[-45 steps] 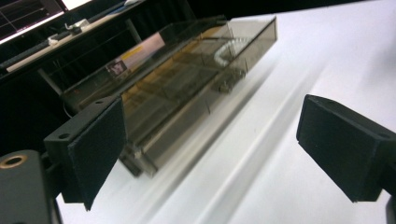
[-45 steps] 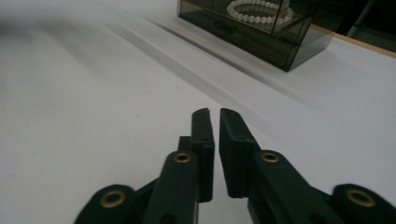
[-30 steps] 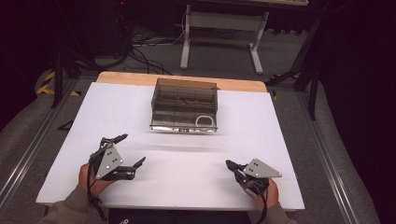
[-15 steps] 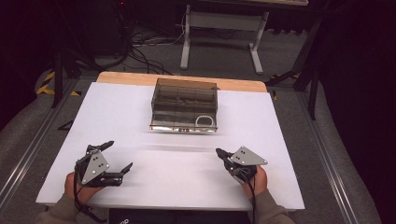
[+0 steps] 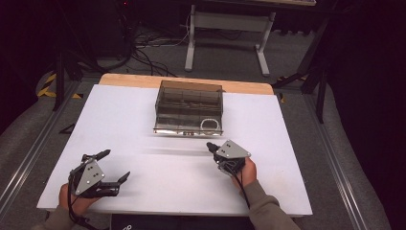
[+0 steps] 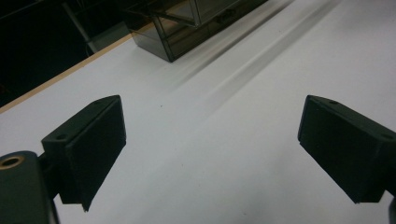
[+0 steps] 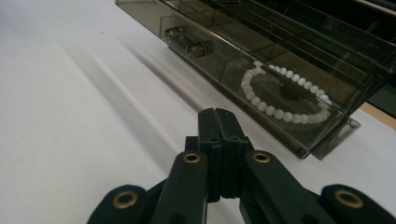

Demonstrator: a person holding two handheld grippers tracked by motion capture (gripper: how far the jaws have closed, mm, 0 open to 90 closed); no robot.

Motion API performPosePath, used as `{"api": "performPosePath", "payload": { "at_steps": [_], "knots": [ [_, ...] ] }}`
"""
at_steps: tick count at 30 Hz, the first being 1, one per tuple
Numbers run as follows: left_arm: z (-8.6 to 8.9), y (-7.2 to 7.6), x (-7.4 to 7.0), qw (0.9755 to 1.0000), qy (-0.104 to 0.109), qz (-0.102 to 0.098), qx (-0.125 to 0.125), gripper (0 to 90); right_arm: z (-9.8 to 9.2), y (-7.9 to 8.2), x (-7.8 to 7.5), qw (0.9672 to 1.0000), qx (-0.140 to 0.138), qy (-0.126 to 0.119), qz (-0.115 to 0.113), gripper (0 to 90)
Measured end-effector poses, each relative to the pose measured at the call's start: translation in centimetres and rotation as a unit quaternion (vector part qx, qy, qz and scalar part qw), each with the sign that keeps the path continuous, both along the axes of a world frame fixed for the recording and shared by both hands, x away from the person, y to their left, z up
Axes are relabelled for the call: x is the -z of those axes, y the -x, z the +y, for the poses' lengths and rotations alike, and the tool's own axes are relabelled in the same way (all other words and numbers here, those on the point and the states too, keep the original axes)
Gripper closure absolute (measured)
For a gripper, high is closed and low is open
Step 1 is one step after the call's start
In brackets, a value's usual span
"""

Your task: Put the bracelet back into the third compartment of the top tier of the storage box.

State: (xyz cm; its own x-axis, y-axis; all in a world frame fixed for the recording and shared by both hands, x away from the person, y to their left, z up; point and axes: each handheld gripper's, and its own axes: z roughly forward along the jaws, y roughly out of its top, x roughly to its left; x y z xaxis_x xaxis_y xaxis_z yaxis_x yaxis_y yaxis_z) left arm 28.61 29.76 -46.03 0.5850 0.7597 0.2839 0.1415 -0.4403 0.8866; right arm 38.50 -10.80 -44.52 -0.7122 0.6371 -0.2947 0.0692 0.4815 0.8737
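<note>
Now | right tongs clenched near organizer front edge | left tongs released, bare table around

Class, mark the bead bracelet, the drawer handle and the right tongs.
bead bracelet (image 7: 285, 95), right gripper view, beads at its left.
drawer handle (image 7: 186, 41), right gripper view, its middle.
right tongs (image 7: 217, 122), right gripper view, shut tips.

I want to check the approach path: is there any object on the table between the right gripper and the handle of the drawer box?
Nothing visible does. Only bare white table lies between the shut right gripper and the handle of the smoky drawer box.
</note>
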Motion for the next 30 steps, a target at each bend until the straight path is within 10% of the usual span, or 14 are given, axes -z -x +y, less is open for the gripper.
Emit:
{"api": "performPosePath", "payload": {
  "at_steps": [30],
  "knots": [
    [-0.1,-0.3,0.3,0.9999,0.006,0.011,0.006,9.1,4.1,-2.7,0.3,0.9998,0.015,-0.006,-0.015,90.0]
  ]
}}
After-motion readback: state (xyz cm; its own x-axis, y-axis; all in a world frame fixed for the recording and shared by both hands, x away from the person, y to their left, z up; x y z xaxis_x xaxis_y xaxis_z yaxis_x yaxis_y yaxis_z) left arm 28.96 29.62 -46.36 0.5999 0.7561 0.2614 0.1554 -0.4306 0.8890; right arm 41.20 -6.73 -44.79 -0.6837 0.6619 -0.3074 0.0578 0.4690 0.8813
